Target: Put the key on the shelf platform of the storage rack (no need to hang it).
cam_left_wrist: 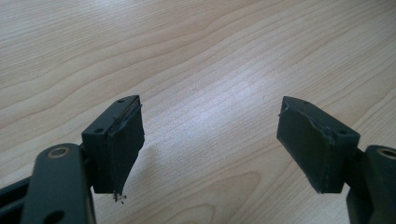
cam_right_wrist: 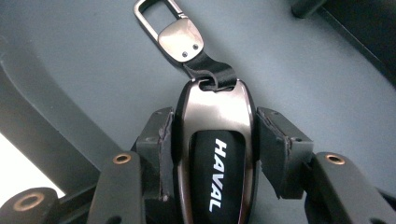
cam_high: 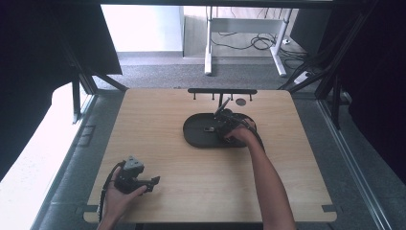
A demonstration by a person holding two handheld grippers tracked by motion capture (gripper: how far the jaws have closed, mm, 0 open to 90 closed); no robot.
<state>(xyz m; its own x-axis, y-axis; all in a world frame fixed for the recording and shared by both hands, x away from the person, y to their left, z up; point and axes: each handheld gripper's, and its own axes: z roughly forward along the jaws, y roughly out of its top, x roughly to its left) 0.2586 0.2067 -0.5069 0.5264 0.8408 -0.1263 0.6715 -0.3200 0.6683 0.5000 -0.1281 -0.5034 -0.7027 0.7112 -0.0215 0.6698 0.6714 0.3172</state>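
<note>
A car key fob (cam_right_wrist: 215, 140) with a metal frame, a black panel lettered HAVAL and a strap to a metal clip (cam_right_wrist: 175, 35) lies over the dark oval tray (cam_right_wrist: 93, 56). My right gripper (cam_right_wrist: 214, 128) is shut on the fob, its pads pressed against both sides. In the high view the right gripper (cam_high: 221, 125) reaches into the tray (cam_high: 194, 132) at the table's far middle, with the fob (cam_high: 209, 128) showing as a small dark piece. My left gripper (cam_high: 154, 181) rests near the front left of the table. It is open with nothing between its pads (cam_left_wrist: 123, 144).
A black rail with small hooks (cam_high: 222, 91) stands at the table's far edge behind the tray, and a round grommet (cam_high: 241, 101) sits beside it. Bare wooden tabletop (cam_high: 191, 177) stretches between the two hands. Table legs and cables lie on the floor beyond.
</note>
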